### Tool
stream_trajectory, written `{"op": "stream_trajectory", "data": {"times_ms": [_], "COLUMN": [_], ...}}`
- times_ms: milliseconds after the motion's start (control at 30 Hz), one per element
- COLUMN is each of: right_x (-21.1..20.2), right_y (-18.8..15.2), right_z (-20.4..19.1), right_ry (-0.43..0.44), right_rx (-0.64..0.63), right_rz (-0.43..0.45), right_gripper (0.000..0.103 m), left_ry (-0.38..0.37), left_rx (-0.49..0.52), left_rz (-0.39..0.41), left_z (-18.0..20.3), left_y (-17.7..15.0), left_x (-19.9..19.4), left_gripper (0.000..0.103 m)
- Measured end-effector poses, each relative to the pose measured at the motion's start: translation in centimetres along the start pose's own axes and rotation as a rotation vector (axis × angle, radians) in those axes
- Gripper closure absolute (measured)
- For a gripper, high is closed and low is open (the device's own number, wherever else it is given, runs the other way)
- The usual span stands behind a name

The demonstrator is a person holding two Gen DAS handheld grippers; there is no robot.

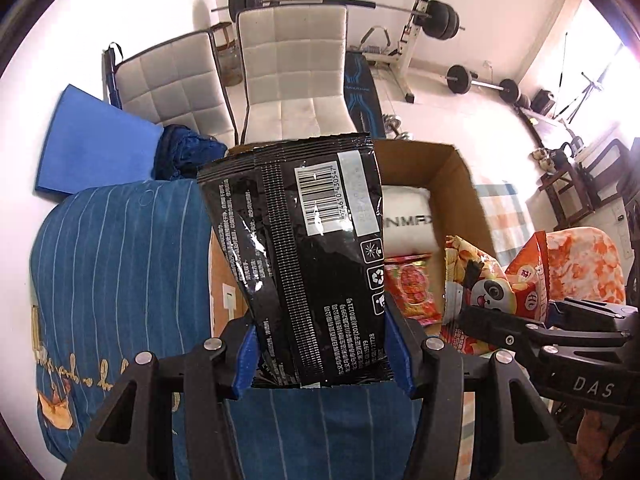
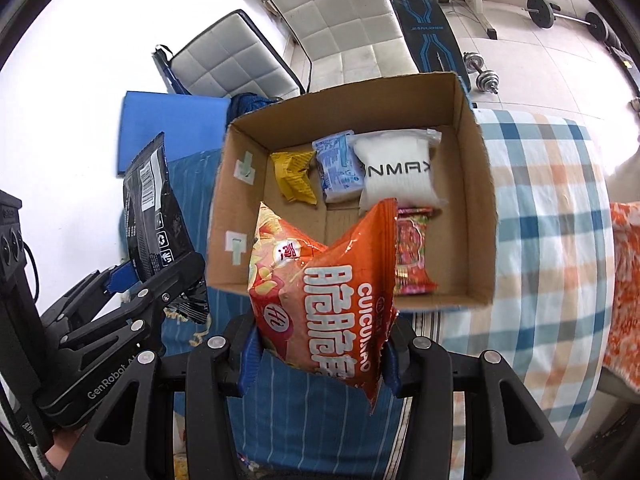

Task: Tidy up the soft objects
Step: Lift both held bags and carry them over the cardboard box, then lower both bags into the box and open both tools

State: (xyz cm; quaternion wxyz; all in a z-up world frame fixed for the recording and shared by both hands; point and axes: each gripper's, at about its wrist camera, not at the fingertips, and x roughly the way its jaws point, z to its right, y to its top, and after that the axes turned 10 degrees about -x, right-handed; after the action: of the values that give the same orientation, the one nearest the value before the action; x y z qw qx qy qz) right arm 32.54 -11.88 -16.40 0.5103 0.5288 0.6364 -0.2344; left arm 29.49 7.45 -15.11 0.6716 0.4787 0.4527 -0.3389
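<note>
My left gripper is shut on a black foil pouch with a barcode, held upright in front of the cardboard box. It also shows in the right wrist view, left of the box. My right gripper is shut on an orange snack bag, held over the near edge of the box. Inside the box lie a yellow packet, a blue-white packet, a white NMAX pack and a red packet.
The box sits on bedding: a blue striped cloth on the left, a plaid cloth on the right, an orange patterned cushion at far right. A blue mat, two white chairs and weights lie beyond.
</note>
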Motion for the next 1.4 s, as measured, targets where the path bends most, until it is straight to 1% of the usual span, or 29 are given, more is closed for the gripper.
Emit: {"op": "stream_trajectory", "data": {"times_ms": [233, 400, 600, 767, 833, 900, 967, 1100, 1200, 1300, 1400], "right_x": [5.2, 9.2, 13.7, 17.0, 18.0, 19.1, 19.9, 21.0, 21.7, 22.5, 23.3], "right_y": [2.4, 3.4, 3.9, 4.0, 4.0, 4.0, 4.1, 4.1, 3.8, 3.3, 3.4], "right_z": [0.4, 1.3, 2.5, 3.2, 3.6, 3.9, 4.5, 5.7, 6.2, 6.3, 6.5], "right_ry": [-0.049, -0.05, 0.005, 0.036, 0.057, 0.076, 0.079, 0.091, 0.1, 0.114, 0.132], "right_rx": [-0.011, -0.005, 0.019, 0.022, 0.028, 0.031, 0.035, 0.028, 0.016, 0.007, 0.001], "right_rz": [-0.06, -0.107, -0.169, -0.228, -0.252, -0.278, -0.295, -0.337, -0.362, -0.389, -0.402], "right_gripper": [0.053, 0.053, 0.053, 0.053, 0.053, 0.053, 0.053, 0.053, 0.053, 0.053, 0.053], "left_ry": [0.016, 0.022, 0.016, 0.01, 0.019, 0.04, 0.043, -0.016, -0.005, -0.011, -0.019], "left_rx": [-0.007, -0.022, -0.042, -0.045, -0.035, 0.001, 0.009, -0.008, 0.005, 0.01, 0.004], "left_rz": [-0.09, -0.179, -0.315, -0.398, -0.407, -0.402, -0.411, -0.463, -0.482, -0.509, -0.539], "left_z": [-1.5, -2.4, -3.2, -3.6, -3.6, -3.2, -2.8, -2.7, -2.7, -2.6, -2.7], "left_y": [1.5, 2.1, 2.6, 2.5, 2.5, 2.6, 2.6, 2.5, 2.2, 2.0, 2.4], "left_x": [4.6, 8.4, 12.9, 16.0, 16.6, 16.9, 17.0, 17.6, 18.2, 18.7, 19.3], "left_gripper": [0.052, 0.052, 0.052, 0.052, 0.052, 0.052, 0.051, 0.051, 0.051, 0.051, 0.051]}}
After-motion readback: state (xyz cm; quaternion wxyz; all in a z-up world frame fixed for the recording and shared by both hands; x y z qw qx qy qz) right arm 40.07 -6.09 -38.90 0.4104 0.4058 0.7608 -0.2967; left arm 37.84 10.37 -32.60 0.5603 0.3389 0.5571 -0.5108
